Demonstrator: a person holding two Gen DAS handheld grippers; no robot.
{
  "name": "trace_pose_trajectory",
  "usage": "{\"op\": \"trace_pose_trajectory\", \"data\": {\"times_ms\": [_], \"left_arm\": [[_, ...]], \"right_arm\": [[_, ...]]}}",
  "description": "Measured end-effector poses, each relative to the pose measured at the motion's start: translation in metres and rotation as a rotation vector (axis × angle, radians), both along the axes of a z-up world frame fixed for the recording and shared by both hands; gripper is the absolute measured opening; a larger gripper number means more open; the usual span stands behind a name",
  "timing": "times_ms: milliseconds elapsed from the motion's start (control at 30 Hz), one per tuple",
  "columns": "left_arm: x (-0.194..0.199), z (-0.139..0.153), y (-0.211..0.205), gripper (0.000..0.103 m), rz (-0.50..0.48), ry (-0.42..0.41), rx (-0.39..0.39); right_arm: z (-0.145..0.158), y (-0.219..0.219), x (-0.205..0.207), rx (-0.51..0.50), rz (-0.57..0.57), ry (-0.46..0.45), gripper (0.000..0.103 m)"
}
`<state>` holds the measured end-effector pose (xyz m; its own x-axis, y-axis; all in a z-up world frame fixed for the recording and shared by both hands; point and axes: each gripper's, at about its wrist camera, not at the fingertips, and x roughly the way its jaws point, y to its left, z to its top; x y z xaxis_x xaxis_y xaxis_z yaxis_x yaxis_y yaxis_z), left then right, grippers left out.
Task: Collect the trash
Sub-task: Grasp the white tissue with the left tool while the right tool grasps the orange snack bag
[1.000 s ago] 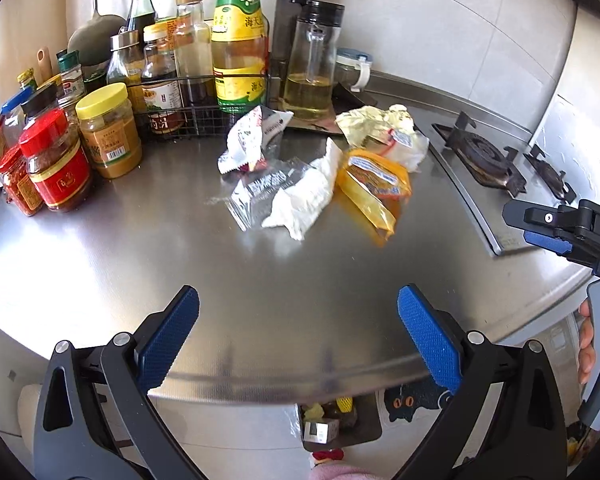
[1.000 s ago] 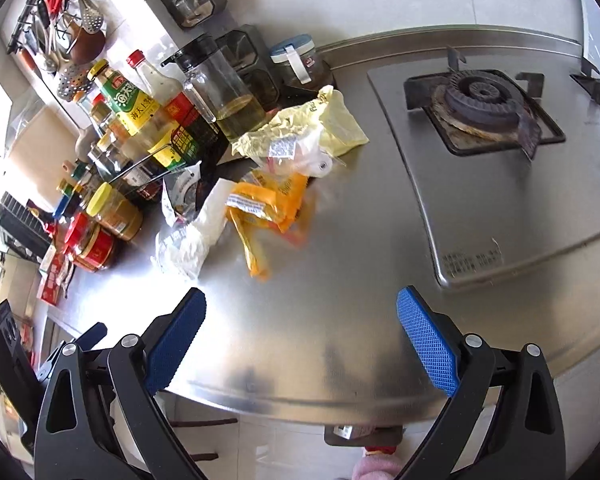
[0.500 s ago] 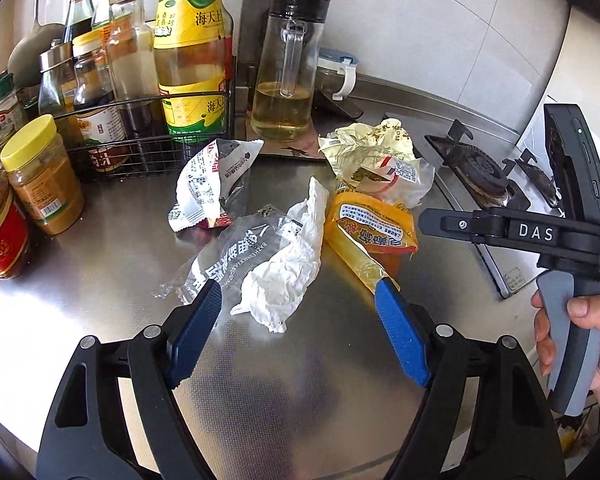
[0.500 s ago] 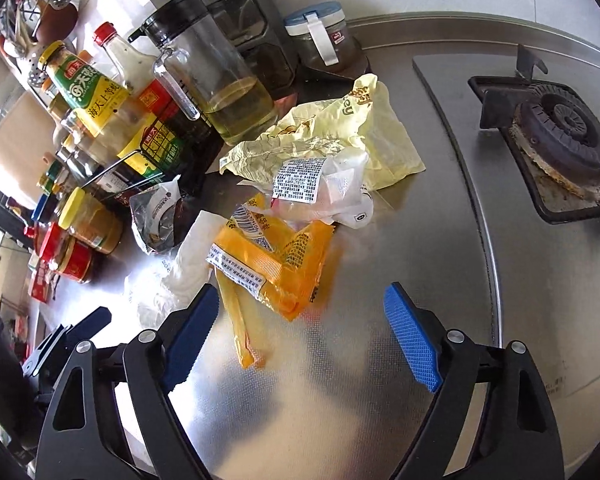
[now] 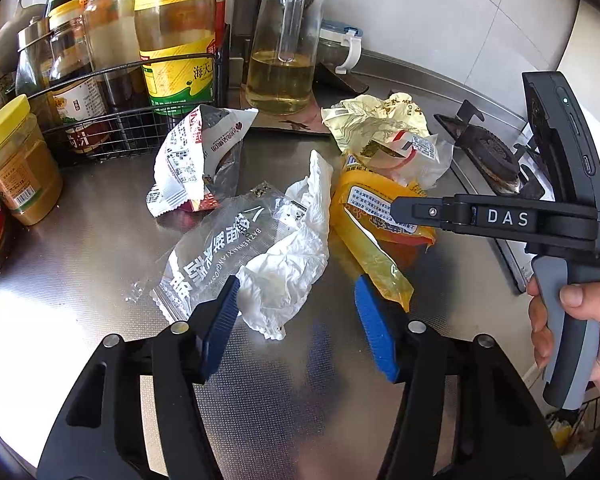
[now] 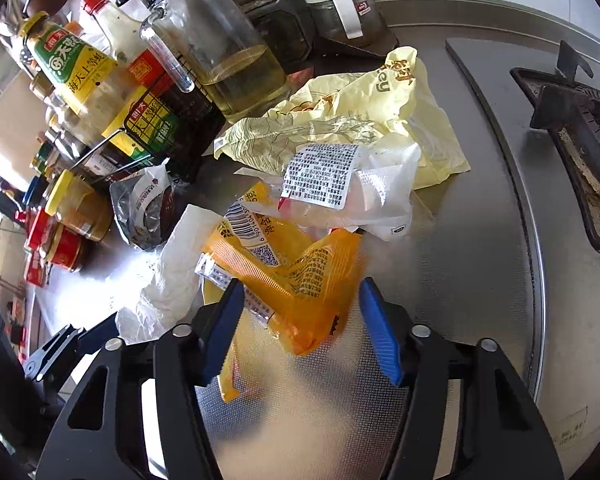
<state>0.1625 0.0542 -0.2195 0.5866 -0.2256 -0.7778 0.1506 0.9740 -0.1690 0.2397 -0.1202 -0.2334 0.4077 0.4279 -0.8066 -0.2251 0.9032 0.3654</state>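
Note:
Trash lies in a heap on the steel counter [image 5: 100, 264]. My left gripper [image 5: 296, 292] hovers low over a crumpled white tissue [image 5: 288, 264], its jaws closing with the tissue's near end between them; the pads do not visibly squeeze it. A clear printed wrapper [image 5: 216, 248] lies beside the left finger. My right gripper [image 6: 300, 300] straddles an orange wrapper [image 6: 300, 276], jaws closing around it without pinching it. Behind lie a labelled clear wrapper [image 6: 340, 188], a pale yellow bag [image 6: 380, 108] and a red-and-white snack bag [image 5: 192, 156]. The right gripper [image 5: 400, 210] also shows from the side, over the orange wrapper [image 5: 364, 216].
A wire rack [image 5: 112, 136] with sauce bottles, an oil jug [image 5: 284, 60] and yellow-lidded jars [image 5: 16, 160] crowd the back left. A gas burner [image 6: 580, 144] sits to the right. A hand [image 5: 580, 300] grips the right tool's handle.
Both grippers have moved forward and down from the counter's front edge to the trash heap. Their jaws have narrowed from wide open to about half width.

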Motion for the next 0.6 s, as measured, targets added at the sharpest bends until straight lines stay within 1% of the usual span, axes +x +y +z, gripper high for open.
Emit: {"op": "trace_pose_trajectory", "data": {"times_ms": [67,133,200,267,300,333,400,500,600], "left_arm": [[0.001,-0.002,0.001,0.045,-0.001,0.005,-0.007],[0.001,-0.002,0.001,0.035,-0.002,0.009,-0.01],[0.001,-0.001,0.001,0.03,-0.006,0.005,-0.012],[0.001,-0.001,0.001,0.021,-0.008,0.006,-0.013],[0.0,-0.001,0.001,0.012,-0.008,0.007,-0.011],[0.0,0.0,0.0,0.005,-0.011,0.007,-0.008],[-0.002,0.0,-0.001,0.002,-0.019,0.009,-0.004],[-0.006,0.001,-0.001,0.001,-0.024,0.003,-0.015],[-0.015,0.007,-0.003,0.0,-0.023,-0.021,-0.019]], "right_arm": [[-0.002,0.001,0.0,0.003,0.007,0.006,0.045],[-0.003,0.003,0.0,-0.003,0.018,0.007,0.031],[-0.003,0.005,0.0,-0.007,0.028,0.007,0.027],[-0.003,0.005,-0.002,-0.012,0.034,0.003,0.022],[-0.003,0.005,-0.003,-0.012,0.033,0.0,0.021],[-0.002,0.004,-0.004,-0.01,0.033,-0.003,0.02],[0.0,0.002,-0.006,-0.002,0.036,-0.004,0.018],[0.004,0.0,-0.013,0.005,0.037,-0.014,0.017],[0.011,-0.005,-0.022,0.008,0.023,-0.035,0.017]]}}
